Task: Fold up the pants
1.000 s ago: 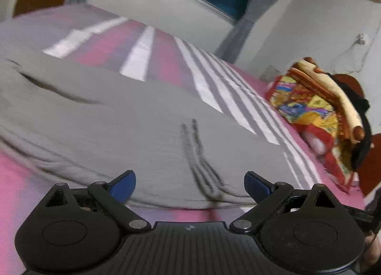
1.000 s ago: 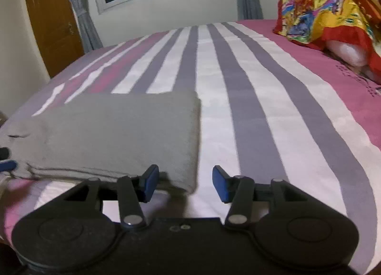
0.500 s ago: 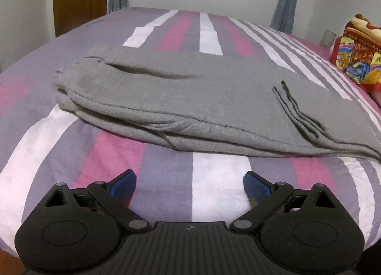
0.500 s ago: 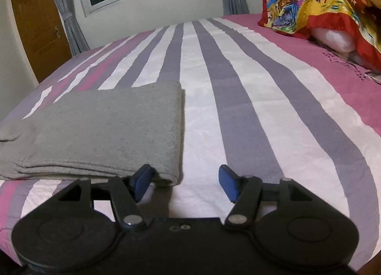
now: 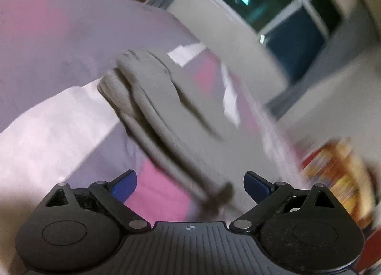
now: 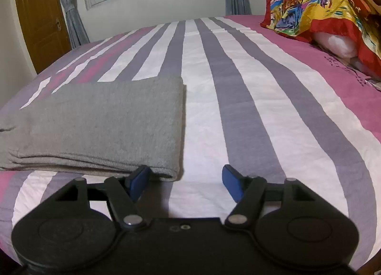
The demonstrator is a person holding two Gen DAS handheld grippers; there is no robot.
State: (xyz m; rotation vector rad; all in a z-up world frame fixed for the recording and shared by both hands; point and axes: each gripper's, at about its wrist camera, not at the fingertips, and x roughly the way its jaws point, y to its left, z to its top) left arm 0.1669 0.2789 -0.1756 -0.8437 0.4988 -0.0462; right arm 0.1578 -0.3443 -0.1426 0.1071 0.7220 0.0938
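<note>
While the grey pants [image 6: 95,127] lie folded on the striped bed [image 6: 250,120] | left gripper [image 5: 190,183] spread wide, empty, view blurred | right gripper [image 6: 184,181] parted, empty, at their near corner

The gray pants [image 6: 100,127] are lying flat on the bed, folded up into a soft, thick rectangle. Several layers are showing along the near edge, stacked one on top of another. The right end is making a smooth, rounded fold with a neat corner. A small dark slit is showing at the far left edge. In the left wrist view the pants [image 5: 166,113] are looking blurry and tilted, running from upper left down to lower right, with bunched layers at the upper end and a dark cord dangling at the bottom.
</note>
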